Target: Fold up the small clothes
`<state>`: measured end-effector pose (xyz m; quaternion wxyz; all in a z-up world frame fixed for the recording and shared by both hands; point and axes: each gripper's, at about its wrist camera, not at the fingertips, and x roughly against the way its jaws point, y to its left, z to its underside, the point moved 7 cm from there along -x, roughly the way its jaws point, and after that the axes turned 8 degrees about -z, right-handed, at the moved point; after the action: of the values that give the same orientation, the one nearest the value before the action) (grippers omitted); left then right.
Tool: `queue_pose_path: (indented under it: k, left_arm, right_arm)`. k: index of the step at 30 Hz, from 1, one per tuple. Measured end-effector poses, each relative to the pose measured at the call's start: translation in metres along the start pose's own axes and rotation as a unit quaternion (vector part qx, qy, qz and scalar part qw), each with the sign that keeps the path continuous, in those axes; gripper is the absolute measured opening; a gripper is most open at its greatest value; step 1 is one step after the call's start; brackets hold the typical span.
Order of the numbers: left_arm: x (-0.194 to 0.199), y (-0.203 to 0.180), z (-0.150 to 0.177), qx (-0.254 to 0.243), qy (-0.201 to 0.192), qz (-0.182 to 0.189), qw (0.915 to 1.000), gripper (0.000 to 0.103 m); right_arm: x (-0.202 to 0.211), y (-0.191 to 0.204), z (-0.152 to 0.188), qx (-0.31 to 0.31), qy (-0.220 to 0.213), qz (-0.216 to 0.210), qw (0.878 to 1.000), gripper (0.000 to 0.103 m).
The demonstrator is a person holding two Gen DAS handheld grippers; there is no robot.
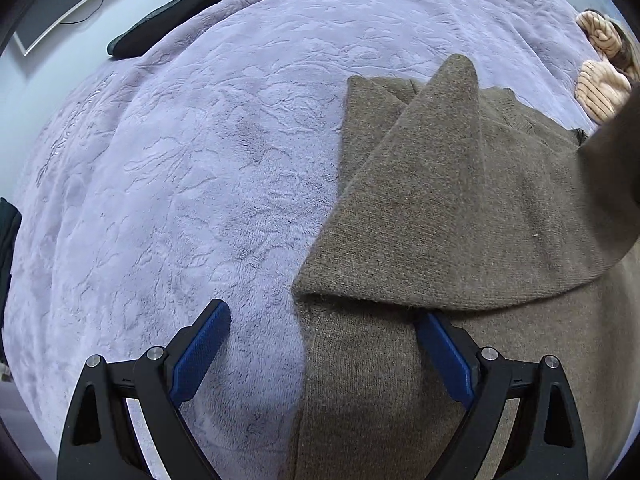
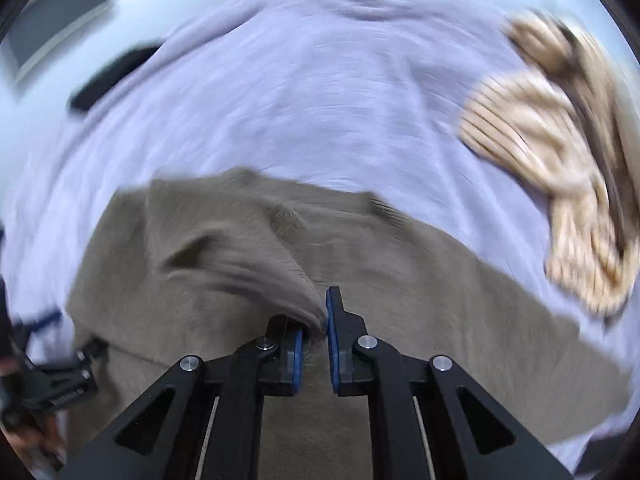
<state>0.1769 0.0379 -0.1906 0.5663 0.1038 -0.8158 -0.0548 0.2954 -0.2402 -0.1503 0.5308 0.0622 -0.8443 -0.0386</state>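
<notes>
The brown knit garment (image 1: 460, 208) lies spread on the lilac plush blanket (image 1: 200, 160), filling the space from 3 o'clock round to 6 o'clock in the left wrist view, with 1 sleeve folded across the body so its tip points up toward 12 o'clock. The left gripper (image 1: 324, 356) hangs over the garment's left edge with its blue pads spread wide: the left one stands over bare blanket, the right one (image 1: 444, 356) sits at the hem of the folded flap, and nothing is pinched between them. Over on the other side the picture is streaked with blur; the right gripper (image 2: 316, 340) has its 2 blue pads drawn in close, and a bunched ridge of the brown knit runs in from 10 o'clock right into the narrow gap, so it is clamped on the garment's fabric. The rest of the garment lies flat beneath it. A cream ribbed garment (image 2: 552, 168) sits crumpled on the blanket at 2 o'clock, apart from the brown one. A dark flat cushion-like thing (image 1: 168, 20) rests at the blanket's far edge near 11 o'clock, and a dark screen (image 1: 68, 0) leans against the pale wall beyond it.
</notes>
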Motion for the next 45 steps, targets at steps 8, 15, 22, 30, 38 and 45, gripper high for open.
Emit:
queue_pose_path:
  k: [8, 15, 22, 30, 38, 45]
  left_arm:
    - [-0.012, 0.004, -0.004, 0.008, 0.004, -0.009, 0.9999, 0.095]
    - [-0.012, 0.023, -0.011, 0.016, 0.007, -0.018, 0.9997, 0.095]
    - [-0.023, 0.041, -0.005, 0.07, 0.013, -0.004, 0.9974, 0.095]
    - [-0.003, 0.058, 0.004, 0.031, 0.018, 0.001, 0.9994, 0.099]
    - [0.016, 0.03, 0.011, -0.038, -0.005, 0.005, 0.9993, 0.099]
    - [-0.001, 0.025, 0.011, 0.002, 0.0, 0.01, 0.9999, 0.099]
  right_arm:
    - [-0.029, -0.142, 0.078, -0.272, 0.026, -0.062, 0.96, 0.009]
    - [-0.024, -0.132, 0.068, -0.25, 0.038, -0.085, 0.964, 0.023]
    - [-0.014, -0.112, 0.09, -0.268, 0.05, -0.12, 0.955, 0.023]
    - [0.008, -0.122, 0.102, -0.27, 0.054, -0.074, 0.959, 0.044]
    - [0.036, -0.047, 0.056, -0.178, 0.048, -0.176, 0.967, 0.045]
    - [-0.042, 0.12, -0.042, 0.021, 0.127, -0.29, 0.948, 0.048]
